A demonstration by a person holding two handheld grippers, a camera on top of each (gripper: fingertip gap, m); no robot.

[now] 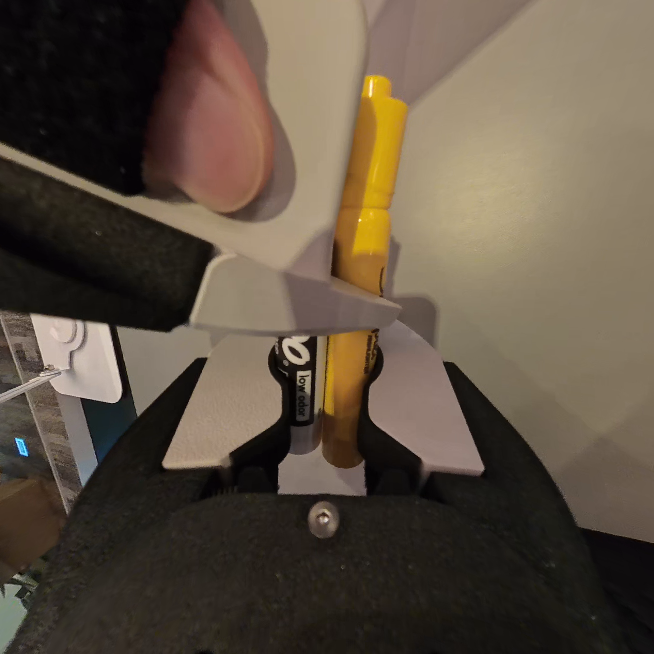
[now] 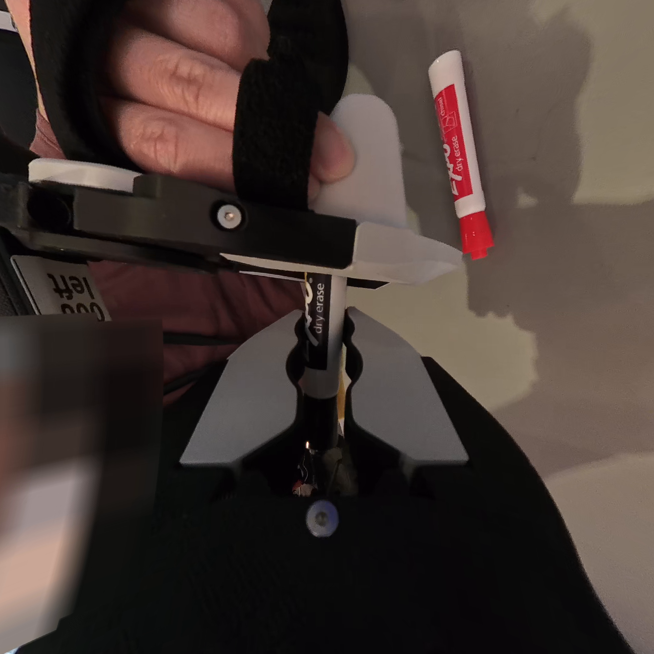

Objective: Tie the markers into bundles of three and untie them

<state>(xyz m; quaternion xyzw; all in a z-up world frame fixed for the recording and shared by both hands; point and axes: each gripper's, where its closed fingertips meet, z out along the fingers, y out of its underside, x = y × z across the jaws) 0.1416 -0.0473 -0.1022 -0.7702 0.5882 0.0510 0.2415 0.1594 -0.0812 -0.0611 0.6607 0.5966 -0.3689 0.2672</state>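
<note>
Two markers sit side by side between the left gripper [image 1: 325,400]'s jaws, which are closed narrow on the pair: the black dry-erase marker [image 1: 300,396] against the left jaw, the yellow highlighter [image 1: 368,226] against the right, its cap reaching well beyond the tips. The right gripper [image 2: 323,357] has its jaws pinched on the same black marker, nearer its other end. Beyond that gripper's tips and off to their right, the red marker [image 2: 458,152] lies loose on the surface, apart from both. To do this well, I would keep one grip firm while the other lets go and fetches the red marker. No tie is visible.
</note>
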